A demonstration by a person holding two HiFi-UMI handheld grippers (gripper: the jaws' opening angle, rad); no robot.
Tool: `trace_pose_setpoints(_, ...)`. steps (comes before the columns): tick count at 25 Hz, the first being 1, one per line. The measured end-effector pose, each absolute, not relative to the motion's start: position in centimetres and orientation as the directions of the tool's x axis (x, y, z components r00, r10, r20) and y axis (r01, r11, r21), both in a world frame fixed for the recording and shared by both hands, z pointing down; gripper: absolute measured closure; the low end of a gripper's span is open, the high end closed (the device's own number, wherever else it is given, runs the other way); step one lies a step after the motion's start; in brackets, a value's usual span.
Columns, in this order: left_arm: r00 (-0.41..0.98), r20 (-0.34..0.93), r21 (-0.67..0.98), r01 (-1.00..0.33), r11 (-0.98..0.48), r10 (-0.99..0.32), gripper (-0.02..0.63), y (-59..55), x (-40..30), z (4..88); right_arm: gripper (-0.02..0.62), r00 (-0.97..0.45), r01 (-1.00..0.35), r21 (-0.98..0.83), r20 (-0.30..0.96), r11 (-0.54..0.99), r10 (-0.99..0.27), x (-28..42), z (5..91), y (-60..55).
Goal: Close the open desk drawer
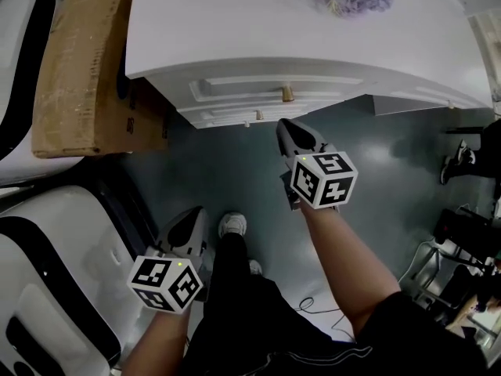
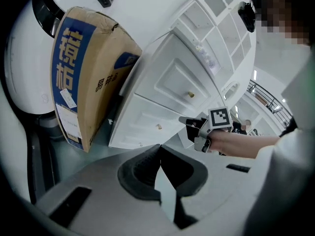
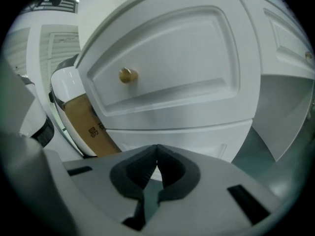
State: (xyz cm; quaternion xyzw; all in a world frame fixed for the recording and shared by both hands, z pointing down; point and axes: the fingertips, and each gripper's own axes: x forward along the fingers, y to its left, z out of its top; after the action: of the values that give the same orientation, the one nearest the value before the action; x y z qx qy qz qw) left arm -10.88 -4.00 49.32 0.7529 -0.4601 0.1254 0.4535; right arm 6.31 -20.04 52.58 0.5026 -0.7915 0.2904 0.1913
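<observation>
While the white panelled desk drawer (image 1: pixel 250 90) with its small brass knob (image 1: pixel 287 94) lies just on the far side of the right gripper (image 1: pixel 291 128), its front running left to right, the left gripper (image 1: pixel 192 219) hangs well nearer the person. Both jaw pairs are pressed together and hold nothing. Only the right gripper view shows the knob sitting above and left of the jaws.

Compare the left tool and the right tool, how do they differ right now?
The right tool is held close to the drawer front, near its brass knob; the left tool hangs back beside the person's shoe. The right tool faces the drawer front squarely; the left tool sees the desk from an angle. Both have jaws shut and hold nothing.
</observation>
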Motion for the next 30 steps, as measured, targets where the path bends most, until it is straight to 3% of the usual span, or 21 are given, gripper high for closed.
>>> trace_pose_setpoints(7, 0.581, 0.502, 0.563, -0.782, -0.268, -0.641, 0.601, -3.2, -8.6, 41.4, 0.589, -0.559, -0.828, -0.3, 0.489, 0.473, -0.67, 5.2, 41.6, -14.9)
trace_pose_setpoints(15, 0.632, 0.349, 0.561, -0.732, -0.387, -0.692, 0.601, -1.1, -5.5, 26.1, 0.589, -0.674, -0.739, -0.332, 0.334, 0.587, -0.659, 5.3, 25.1, -5.5)
trace_pose_setpoints(21, 0.715, 0.245, 0.505, -0.671, -0.543, -0.655, 0.601, 4.9, -2.2, 14.2, 0.589, -0.743, -0.669, -0.316, 0.243, 0.673, -0.624, 6.1, 13.7, 3.3)
trace_pose_setpoints(30, 0.76, 0.139, 0.371, -0.635, -0.678, -0.636, 0.601, 13.0, -0.1, 2.7, 0.589, -0.784, -0.619, -0.211, 0.105, 0.756, -0.612, 7.8, 2.5, 11.7)
